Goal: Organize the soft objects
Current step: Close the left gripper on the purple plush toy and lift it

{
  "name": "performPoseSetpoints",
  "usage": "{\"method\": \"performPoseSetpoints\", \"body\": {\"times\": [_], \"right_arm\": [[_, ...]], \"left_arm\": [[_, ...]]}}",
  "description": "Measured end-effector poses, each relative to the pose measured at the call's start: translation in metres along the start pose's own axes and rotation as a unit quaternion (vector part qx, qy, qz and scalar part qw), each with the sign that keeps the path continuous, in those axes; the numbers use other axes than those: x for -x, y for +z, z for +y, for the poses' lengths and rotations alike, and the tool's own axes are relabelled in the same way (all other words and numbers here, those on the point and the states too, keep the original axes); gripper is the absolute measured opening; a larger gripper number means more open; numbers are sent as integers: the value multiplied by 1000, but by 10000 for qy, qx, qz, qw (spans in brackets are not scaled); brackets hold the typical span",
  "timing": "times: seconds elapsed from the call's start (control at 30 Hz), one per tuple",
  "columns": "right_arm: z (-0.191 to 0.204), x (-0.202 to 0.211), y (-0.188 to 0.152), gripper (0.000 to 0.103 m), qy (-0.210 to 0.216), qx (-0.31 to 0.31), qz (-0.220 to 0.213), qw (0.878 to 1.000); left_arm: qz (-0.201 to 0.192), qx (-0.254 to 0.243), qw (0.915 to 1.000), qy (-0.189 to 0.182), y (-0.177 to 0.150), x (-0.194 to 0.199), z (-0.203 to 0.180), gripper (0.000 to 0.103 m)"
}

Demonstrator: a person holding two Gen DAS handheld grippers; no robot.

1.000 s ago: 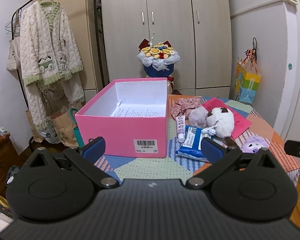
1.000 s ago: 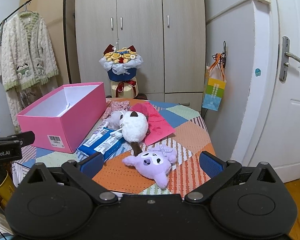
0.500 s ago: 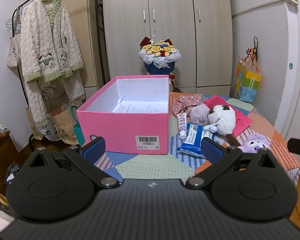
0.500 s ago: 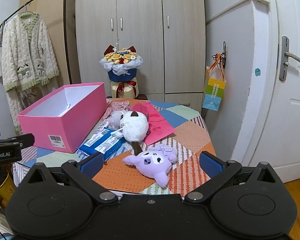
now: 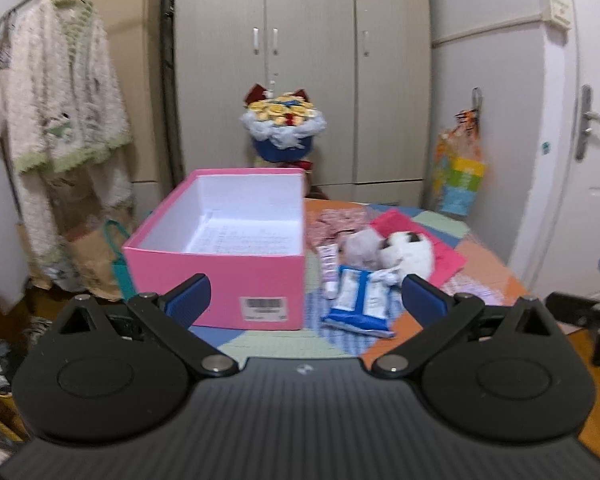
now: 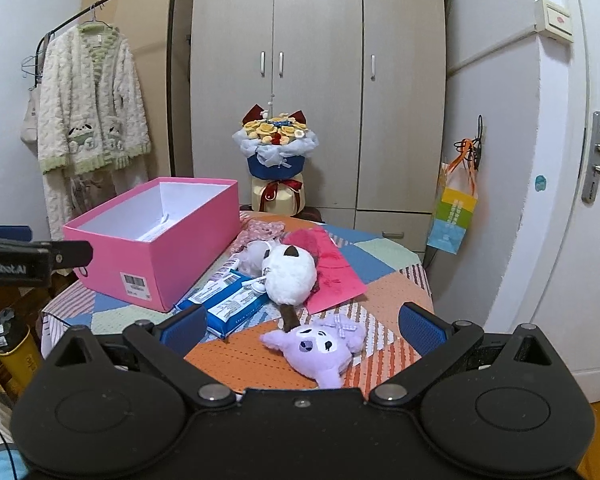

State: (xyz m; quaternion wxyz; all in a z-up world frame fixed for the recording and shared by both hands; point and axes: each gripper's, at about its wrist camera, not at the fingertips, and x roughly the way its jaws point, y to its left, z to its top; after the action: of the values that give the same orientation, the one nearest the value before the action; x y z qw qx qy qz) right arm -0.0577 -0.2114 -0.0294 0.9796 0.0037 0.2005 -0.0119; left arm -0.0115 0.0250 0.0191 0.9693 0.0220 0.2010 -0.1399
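Pink box stands open on the patchwork table, and the white plush lies to its right with the purple plush nearer the camera. Both the left gripper and the right gripper have their jaws spread wide and hold nothing.

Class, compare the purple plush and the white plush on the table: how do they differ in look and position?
The purple plush is lilac with a bow; the white plush is white with dark ears. The purple plush lies alone near the table's front edge; the white plush lies farther back, on the pink sheet and against the blue packet. Both lie outside the pink box.
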Motion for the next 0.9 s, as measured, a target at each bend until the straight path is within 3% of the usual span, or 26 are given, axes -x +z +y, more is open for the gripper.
{"method": "performPoseSetpoints", "body": {"times": [0.2, 0.43, 0.63, 0.9], "right_arm": [[-6, -9, -8, 103, 357, 146, -80, 9992], [-24, -48, -32, 103, 592, 152, -16, 9981], [-35, -80, -47, 98, 800, 345, 78, 9962], [-52, -128, -63, 94, 1162, 133, 439, 9922]], "left_arm": [[-14, -155, 9990, -430, 6, -10, -14, 103], [286, -510, 9919, -1128, 2, -62, -55, 99], [649, -523, 9791, -1858, -8, -110, -80, 99], [1080, -679, 9562, -2633, -21, -169, -109, 89]]}}
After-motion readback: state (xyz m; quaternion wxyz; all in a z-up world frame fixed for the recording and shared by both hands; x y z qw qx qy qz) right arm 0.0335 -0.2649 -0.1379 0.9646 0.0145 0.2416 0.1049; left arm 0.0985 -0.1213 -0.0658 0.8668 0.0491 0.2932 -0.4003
